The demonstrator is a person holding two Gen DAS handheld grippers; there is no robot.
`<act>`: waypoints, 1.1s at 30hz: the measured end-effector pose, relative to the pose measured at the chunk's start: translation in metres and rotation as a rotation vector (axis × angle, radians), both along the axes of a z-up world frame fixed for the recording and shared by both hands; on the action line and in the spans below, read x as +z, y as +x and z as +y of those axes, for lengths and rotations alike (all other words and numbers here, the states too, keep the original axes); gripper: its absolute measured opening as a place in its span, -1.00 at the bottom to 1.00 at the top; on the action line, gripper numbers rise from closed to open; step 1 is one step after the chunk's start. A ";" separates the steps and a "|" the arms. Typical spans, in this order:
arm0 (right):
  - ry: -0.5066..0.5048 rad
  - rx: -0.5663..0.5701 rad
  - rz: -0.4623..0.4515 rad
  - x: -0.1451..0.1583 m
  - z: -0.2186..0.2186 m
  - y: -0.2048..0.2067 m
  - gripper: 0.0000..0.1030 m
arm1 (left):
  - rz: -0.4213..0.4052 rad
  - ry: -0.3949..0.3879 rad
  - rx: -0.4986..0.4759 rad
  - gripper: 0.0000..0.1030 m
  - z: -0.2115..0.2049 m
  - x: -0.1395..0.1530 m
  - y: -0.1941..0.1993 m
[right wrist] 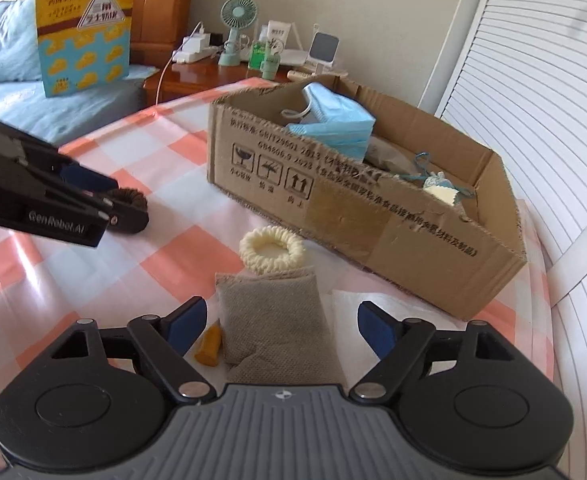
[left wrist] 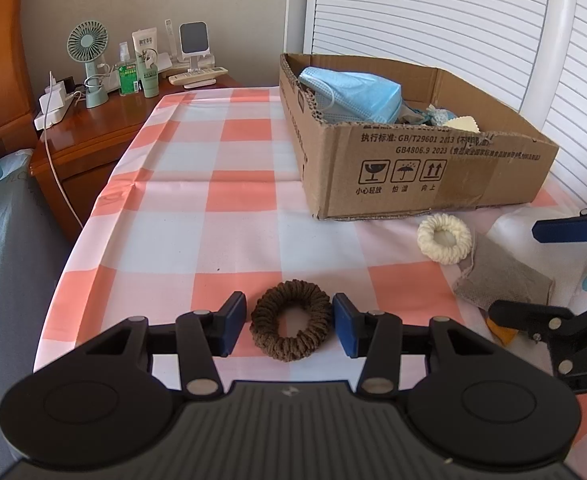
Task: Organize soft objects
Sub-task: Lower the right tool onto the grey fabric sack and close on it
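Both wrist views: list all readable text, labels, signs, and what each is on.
"GenRobot.AI": side of left gripper.
"GB/T29601 2013", "GB4806.9 2023": cardboard box; the Chinese around them is only partly legible.
Fragile-glass, umbrella and this-way-up pictograms with small Chinese captions: same box.
"DA", cut off: right gripper.
Yellow package, green bottle and white tube: print too blurred.

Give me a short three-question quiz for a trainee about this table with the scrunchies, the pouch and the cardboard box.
1. True or false: the cream scrunchie lies inside the cardboard box.
2. What sits between the left gripper pads? A) brown scrunchie B) blue face masks C) grey pouch
3. Fill in: the right gripper jaws stand on either side of the grey ____.

Key:
1. False; it lies on the checked cloth in front of the box.
2. A
3. pouch; the pads do not press it.
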State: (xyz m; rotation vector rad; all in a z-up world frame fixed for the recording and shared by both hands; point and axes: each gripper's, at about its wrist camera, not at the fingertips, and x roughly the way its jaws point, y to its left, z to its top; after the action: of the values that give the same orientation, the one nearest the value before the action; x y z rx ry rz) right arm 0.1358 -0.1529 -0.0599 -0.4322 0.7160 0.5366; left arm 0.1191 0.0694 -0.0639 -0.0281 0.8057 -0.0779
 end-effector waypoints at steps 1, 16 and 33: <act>0.006 -0.006 -0.003 0.002 -0.002 0.000 0.67 | 0.001 0.000 0.000 -0.10 0.000 0.000 0.000; -0.004 0.044 0.040 -0.008 0.002 0.007 0.67 | 0.007 -0.001 0.002 -0.10 0.000 0.000 0.001; 0.014 0.050 0.095 -0.012 -0.009 0.009 0.43 | 0.011 0.006 0.003 -0.10 -0.003 0.000 0.001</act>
State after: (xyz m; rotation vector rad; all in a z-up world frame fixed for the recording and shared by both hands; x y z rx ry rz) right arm 0.1450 -0.1624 -0.0715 -0.4143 0.7936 0.6118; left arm 0.1204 0.0669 -0.0637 -0.0243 0.8166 -0.0726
